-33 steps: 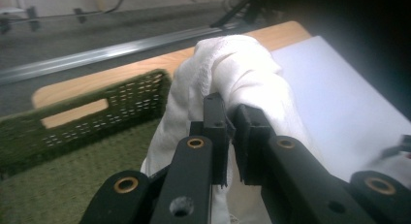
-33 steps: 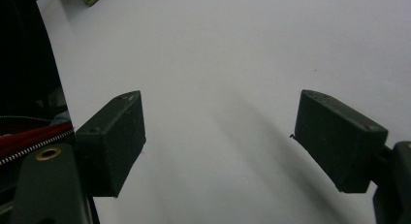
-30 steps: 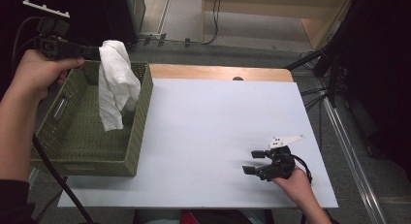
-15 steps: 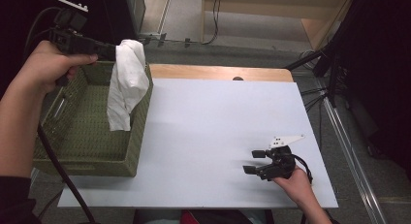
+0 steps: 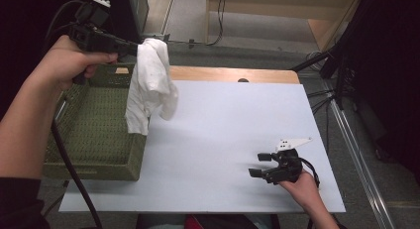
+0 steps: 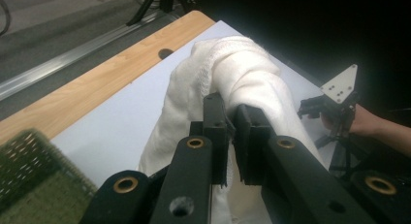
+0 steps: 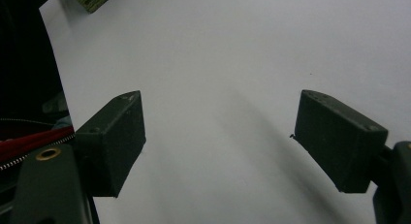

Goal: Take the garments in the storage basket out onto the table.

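A white cloth (image 5: 148,90) hangs in the air from my left gripper (image 5: 136,48), which is shut on its top fold. The cloth's lower end dangles over the right rim of the green woven basket (image 5: 94,159) and the white tabletop (image 5: 237,115). In the left gripper view the jaws of the left gripper (image 6: 231,122) pinch the bunched cloth (image 6: 242,73). My right gripper (image 5: 256,164) rests low near the table's front right, held by a hand, open with nothing between its jaws. The right gripper view shows that gripper (image 7: 218,136) wide apart over bare white tabletop (image 7: 232,49).
The basket (image 6: 34,180) takes up the table's left side. A wooden strip (image 5: 223,74) runs along the far edge. Stands and cables sit on the floor beyond the table and to its right. A black cable trails from the left gripper down the basket's left side.
The left hand has carried the hanging cloth to the right and a little up, from over the basket to its right rim. The right hand has stayed put.
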{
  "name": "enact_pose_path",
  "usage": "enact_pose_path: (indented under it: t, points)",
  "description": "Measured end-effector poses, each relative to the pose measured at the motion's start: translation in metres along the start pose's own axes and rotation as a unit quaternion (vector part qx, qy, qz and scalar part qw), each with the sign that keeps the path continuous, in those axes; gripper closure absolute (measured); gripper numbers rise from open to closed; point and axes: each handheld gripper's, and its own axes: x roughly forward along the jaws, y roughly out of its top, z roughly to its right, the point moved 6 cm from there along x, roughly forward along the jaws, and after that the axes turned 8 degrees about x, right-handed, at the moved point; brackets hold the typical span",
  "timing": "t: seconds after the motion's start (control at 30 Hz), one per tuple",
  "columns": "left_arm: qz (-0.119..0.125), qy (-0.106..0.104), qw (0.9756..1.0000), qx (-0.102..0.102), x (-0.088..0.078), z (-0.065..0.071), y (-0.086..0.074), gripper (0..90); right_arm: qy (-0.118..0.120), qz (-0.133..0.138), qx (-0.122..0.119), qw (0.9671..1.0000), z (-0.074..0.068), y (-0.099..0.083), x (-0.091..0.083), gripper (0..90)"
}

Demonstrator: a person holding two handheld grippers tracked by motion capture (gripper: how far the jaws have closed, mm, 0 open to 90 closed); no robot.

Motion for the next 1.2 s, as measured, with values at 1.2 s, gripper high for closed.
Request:
enact_pose_path:
  t: [1.2]
  points:
    - [-0.004, -0.083, 0.9947, 0.061, 0.089, 0.062, 0.048, 84.8, 0.000, 0.009, -0.003, 1.0000, 0.000, 0.000, -0.005, 16.9]
